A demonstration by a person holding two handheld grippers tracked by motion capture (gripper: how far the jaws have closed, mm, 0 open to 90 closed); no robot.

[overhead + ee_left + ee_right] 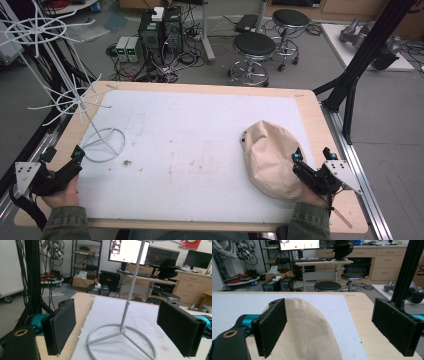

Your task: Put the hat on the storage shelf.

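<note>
**Beige cap and white wire rack: approach to the cap, nothing held**

High view. I log a soft beige cloth cap (270,157) lying crown-up on the right part of the white foam mat (190,150), which covers the pale wooden table (312,107). My right gripper (312,160) sits at the cap's near right edge, its inner jaw touching or just over the fabric; I cannot tell which. My left gripper (62,157) rests at the table's near left corner, just beside the round base ring of the tall white wire hat rack (102,145), whose spoked tiers rise over the left side. A few brown crumbs lie on the mat near the ring. Cap and rack stand well apart.

Left gripper view. The jaws stand wide apart with nothing between the pads; the rack's base ring (122,340) and slanted pole lie ahead of them, untouched.

Right gripper view. The jaws are spread wide. The cap (309,332) bulges up between them, close against the left pad (272,327), while the right pad stands apart over bare wood. No pinch is made.

Step in hand, as I judge it: lining up the right gripper to take the cap, presumably for the rack. The next move calls for pushing in over the cap's edge, gathering a fold of cloth, and closing firmly; soft fabric may slip from a shallow bite.
</note>
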